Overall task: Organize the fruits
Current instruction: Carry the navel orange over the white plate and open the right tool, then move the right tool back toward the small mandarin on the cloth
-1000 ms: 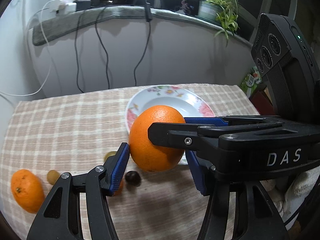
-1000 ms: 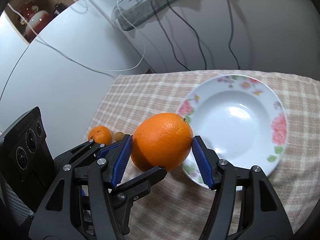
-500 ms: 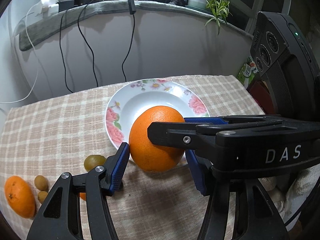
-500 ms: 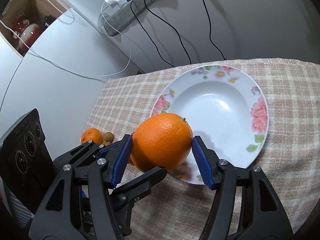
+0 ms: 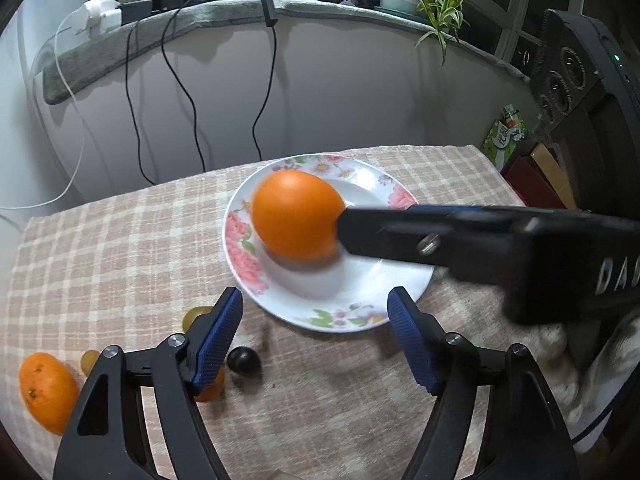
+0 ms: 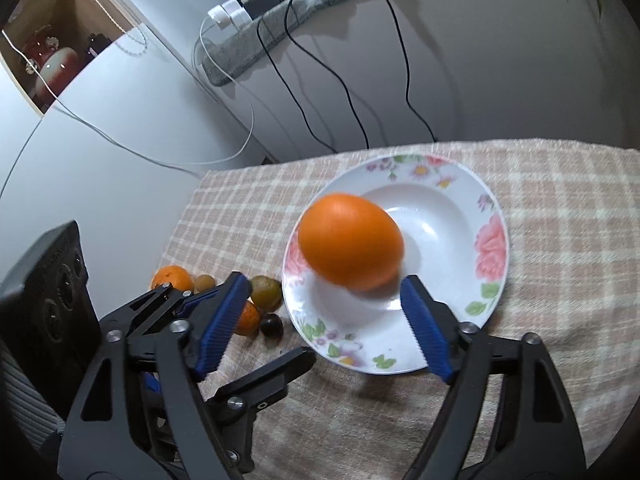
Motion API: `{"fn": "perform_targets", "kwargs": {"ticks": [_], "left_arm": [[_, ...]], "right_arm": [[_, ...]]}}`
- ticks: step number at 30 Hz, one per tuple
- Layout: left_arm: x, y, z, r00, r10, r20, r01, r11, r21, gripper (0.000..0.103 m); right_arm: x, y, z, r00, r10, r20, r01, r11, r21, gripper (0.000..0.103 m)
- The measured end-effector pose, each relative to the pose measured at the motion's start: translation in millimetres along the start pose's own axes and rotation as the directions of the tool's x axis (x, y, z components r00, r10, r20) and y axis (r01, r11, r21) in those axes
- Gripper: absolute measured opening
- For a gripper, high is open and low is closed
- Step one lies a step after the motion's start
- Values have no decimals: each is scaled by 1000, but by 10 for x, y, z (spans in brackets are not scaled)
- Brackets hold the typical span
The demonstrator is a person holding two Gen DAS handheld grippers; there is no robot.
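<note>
Left wrist view: large orange (image 5: 296,216), smooth, egg-shaped, slightly blurred, is lying in the floral plate (image 5: 332,312) at its 10 o'clock side; the left gripper (image 5: 314,330) is standing spread and empty at 6 o'clock of the plate; a mandarin (image 5: 47,392) is sitting at 8 o'clock on the checked cloth (image 5: 120,248). Right wrist view: the orange (image 6: 350,242) is resting on the plate (image 6: 492,248); the right gripper (image 6: 324,326) is gaping wide, holding nothing, just beside it; small fruits (image 6: 265,291) are clustering at 9 o'clock.

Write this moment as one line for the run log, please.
right hand-held gripper: open | large orange: released, blurred, in floral plate | left hand-held gripper: open, empty | small fruits: on cloth
</note>
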State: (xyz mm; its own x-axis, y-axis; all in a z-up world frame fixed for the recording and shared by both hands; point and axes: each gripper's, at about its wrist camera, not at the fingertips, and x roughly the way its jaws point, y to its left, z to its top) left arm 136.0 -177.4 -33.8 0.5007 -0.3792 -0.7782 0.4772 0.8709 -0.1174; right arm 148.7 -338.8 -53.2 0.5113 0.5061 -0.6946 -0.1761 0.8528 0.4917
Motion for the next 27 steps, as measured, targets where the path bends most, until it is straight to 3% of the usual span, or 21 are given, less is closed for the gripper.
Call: {"fn": "perform_targets", "kwargs": {"ticks": [11,23,27], "left_arm": [[-194,172,-61,999,6,33,-5,1000,-30,75],[-425,380,-175,996,47,72,-42,997,-62,75],[-548,557,-253,994,70,84,-62,993,-100,76]], "right_arm": [[-129,3,-59,997,-64,48,65,997,-29,84],[-259,82,-107,990,-59,125,65,997,-45,84],[-275,130,-153,990,-42,136,50,997,-54,93]]}}
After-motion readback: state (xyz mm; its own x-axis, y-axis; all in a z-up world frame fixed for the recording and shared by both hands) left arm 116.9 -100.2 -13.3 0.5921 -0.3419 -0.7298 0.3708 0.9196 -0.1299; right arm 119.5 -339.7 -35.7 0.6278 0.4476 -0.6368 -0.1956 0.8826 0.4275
